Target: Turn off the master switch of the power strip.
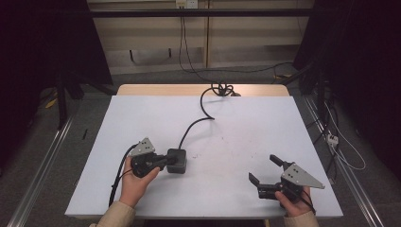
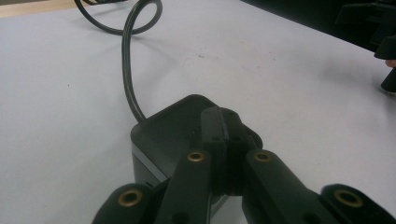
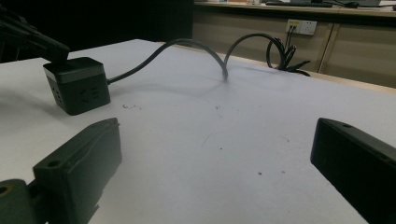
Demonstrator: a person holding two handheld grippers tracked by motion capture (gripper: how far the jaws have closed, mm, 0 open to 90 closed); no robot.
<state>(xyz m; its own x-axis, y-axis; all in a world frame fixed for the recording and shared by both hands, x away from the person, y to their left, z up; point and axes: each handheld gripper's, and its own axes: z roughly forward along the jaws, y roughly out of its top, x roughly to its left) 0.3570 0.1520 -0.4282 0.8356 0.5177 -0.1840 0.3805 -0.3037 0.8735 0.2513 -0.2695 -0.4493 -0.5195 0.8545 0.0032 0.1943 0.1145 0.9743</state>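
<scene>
Black cube-shaped power socket block (image 1: 176, 160) on the white table (image 1: 246, 123), left gripper (image 1: 163, 162) jaws pressed together on its top, right gripper (image 1: 265, 170) wide open, well apart.

A white sheet covers the worktop (image 1: 246, 189), leaving a strip of pale wood bare along its far edge. Beyond stands a beige panelled wall (image 1: 151, 38) with a wall socket (image 1: 186, 4) near the top. Grey floor (image 1: 56, 170) surrounds it, with metal rails (image 1: 33, 189) at either side and dark curtains (image 1: 359, 71) flanking
</scene>
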